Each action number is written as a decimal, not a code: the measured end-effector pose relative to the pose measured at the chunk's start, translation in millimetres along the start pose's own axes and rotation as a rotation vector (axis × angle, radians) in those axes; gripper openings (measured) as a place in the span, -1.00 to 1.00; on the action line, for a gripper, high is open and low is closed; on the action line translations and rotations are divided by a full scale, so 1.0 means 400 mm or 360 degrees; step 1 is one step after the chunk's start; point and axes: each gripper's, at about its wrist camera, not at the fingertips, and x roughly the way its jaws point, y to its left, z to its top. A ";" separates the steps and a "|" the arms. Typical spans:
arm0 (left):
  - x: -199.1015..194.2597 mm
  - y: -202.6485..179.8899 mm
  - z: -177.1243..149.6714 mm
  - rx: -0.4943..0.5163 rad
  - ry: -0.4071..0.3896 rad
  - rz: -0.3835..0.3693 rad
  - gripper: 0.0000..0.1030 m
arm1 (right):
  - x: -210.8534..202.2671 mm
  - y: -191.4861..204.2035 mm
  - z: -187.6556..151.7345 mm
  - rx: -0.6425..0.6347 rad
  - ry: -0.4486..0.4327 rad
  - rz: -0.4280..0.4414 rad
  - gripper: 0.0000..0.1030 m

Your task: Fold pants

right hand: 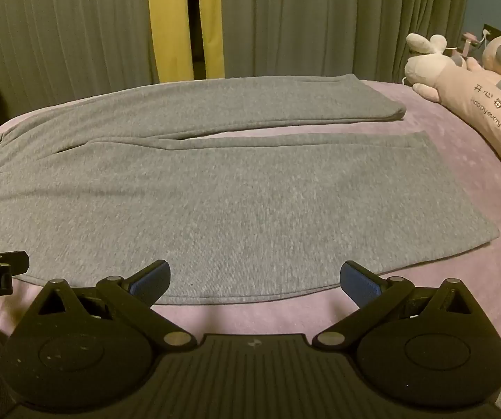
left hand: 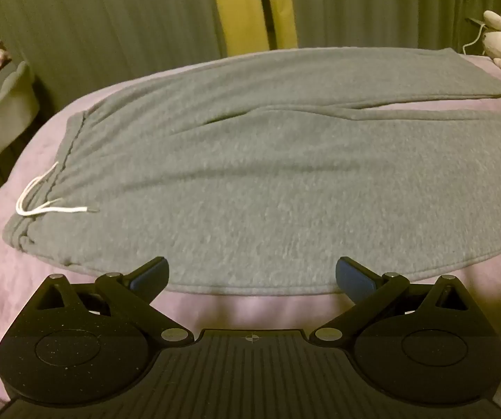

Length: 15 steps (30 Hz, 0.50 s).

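A pair of grey fleece pants (left hand: 250, 181) lies flat and unfolded on a pale pink bedspread (left hand: 23, 279), its waistband and white drawstring (left hand: 46, 202) to the left and the two legs running right, split by a narrow gap. The left gripper (left hand: 252, 274) and the right gripper (right hand: 254, 277) each hover just above the near hem with blue-padded fingers (right hand: 358, 281) spread wide, holding nothing. Pink plush toys (right hand: 474, 104) rest at the bed's far right, before grey curtains (right hand: 75, 28).
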 end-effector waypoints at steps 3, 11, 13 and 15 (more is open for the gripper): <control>0.000 0.000 0.001 0.0006 -0.0002 0.0007 1.00 | 0.001 0.002 0.001 0.0003 0.0000 0.0000 1.00; 0.010 0.000 0.005 0.0004 0.0001 0.0002 1.00 | -0.002 0.003 0.011 0.0004 0.0005 -0.0001 1.00; 0.013 0.001 0.006 0.0005 0.0000 0.0002 1.00 | 0.001 -0.001 0.007 0.0007 0.0002 0.0001 1.00; 0.009 0.000 0.005 0.0007 0.0006 0.0005 1.00 | 0.001 0.001 0.007 0.0003 0.0003 0.0001 1.00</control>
